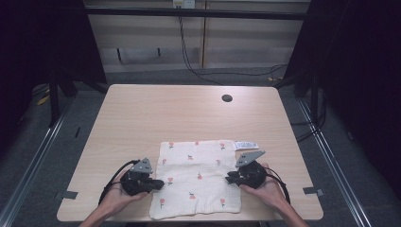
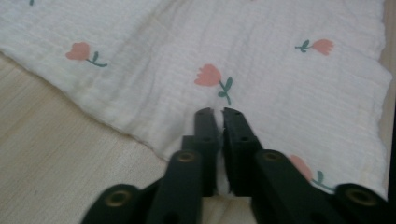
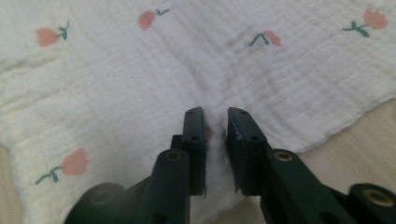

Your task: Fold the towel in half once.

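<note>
White cloth (image 1: 196, 177) btwn both grippers

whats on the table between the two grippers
In the high view, the white flower-print cloth spans the stretch between the left gripper and the right gripper; nothing else lies there. Each gripper pinches a side edge of it.

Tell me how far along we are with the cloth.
Done: each gripper sits at a side edge of the flat floral cloth. In hand: left gripper and right gripper have both pinched cloth. Left: the lift or fold; nothing is raised or folded over yet.
</note>
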{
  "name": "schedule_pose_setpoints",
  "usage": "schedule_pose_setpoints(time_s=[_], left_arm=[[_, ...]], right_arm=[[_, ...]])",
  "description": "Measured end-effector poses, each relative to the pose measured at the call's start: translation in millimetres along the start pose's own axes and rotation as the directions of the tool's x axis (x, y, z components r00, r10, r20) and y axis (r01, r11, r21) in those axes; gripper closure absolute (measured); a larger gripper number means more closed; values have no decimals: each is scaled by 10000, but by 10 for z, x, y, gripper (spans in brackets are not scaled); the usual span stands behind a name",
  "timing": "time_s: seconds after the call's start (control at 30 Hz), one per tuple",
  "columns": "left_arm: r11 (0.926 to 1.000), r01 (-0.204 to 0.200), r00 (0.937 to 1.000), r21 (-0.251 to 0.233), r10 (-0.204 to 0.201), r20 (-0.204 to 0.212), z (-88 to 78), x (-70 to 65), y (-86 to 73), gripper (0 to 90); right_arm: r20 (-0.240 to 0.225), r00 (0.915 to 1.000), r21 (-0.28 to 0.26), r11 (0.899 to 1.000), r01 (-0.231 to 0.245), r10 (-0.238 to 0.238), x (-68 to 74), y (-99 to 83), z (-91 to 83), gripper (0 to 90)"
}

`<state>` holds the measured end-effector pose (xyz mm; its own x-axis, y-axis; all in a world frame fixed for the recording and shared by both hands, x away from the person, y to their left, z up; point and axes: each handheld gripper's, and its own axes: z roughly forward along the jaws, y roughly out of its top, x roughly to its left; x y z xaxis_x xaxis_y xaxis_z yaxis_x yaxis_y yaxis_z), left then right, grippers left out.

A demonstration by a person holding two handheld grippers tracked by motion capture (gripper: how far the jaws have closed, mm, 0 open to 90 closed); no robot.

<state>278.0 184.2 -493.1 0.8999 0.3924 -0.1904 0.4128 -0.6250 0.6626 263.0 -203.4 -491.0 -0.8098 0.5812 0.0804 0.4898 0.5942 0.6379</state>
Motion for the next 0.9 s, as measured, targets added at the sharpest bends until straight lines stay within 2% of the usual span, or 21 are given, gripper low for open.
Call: schedule_pose_setpoints(time_s=[0.03,0.1,0.13,0.17,0.2,0.33,0.4,0.47,0.5,0.53,0.6,0.77,0.8,0.83,0.9], left_arm=[[9999,135,9999,-24,-135,-71,-3,13,6,737],[9997,216,9997,-114,-218,-105,-9,28,20,689],[9995,232,9993,-219,-238,-277,-26,44,34,658],[9995,259,9989,-202,-267,-392,-35,60,43,593],[9987,379,9986,-334,-391,-354,-43,83,43,586],[9959,636,9945,-648,-687,-796,-98,169,59,515],[9935,777,9926,-833,-849,-868,-139,218,74,512],[9931,716,9927,-932,-801,-903,-182,269,96,532],[9929,701,9920,-963,-796,-984,-192,286,109,568],[9923,670,9899,-1040,-791,-1174,-206,309,122,578],[9888,845,9875,-1233,-996,-1223,-212,362,154,600],[9892,817,9834,-1218,-999,-1514,-210,439,274,590],[9870,831,9829,-1372,-1039,-1520,-209,519,396,591],[9870,831,9829,-1372,-1039,-1520,-209,519,396,591],[9821,1060,9812,-1560,-1288,-1436,-187,616,508,591]], right_arm=[[-135,9996,-254,9994,-235,232,-25,1,-24,696],[-66,9994,-587,9977,-349,345,-56,21,-76,694],[-109,9993,-712,9968,-351,344,-67,26,-88,693],[2,9990,-1001,9939,-454,457,-89,48,-129,682],[59,9985,-1062,9929,-529,539,-106,62,-145,674],[393,9961,-1395,9875,-733,795,-216,131,-205,647],[552,9938,-1607,9832,-862,962,-279,162,-234,643],[878,9910,-1690,9820,-847,1006,-330,181,-251,625],[1182,9878,-1607,9836,-817,1013,-368,185,-237,624],[1253,9874,-1549,9850,-765,964,-392,182,-216,623],[1459,9844,-1293,9884,-793,980,-476,187,-153,624],[1471,9838,-1559,9846,-795,1028,-592,300,-195,628],[1415,9845,-1712,9821,-791,1040,-668,390,-232,624],[1415,9845,-1712,9821,-791,1040,-668,390,-232,624],[1684,9800,-1789,9810,-753,1060,-745,466,-233,622]])
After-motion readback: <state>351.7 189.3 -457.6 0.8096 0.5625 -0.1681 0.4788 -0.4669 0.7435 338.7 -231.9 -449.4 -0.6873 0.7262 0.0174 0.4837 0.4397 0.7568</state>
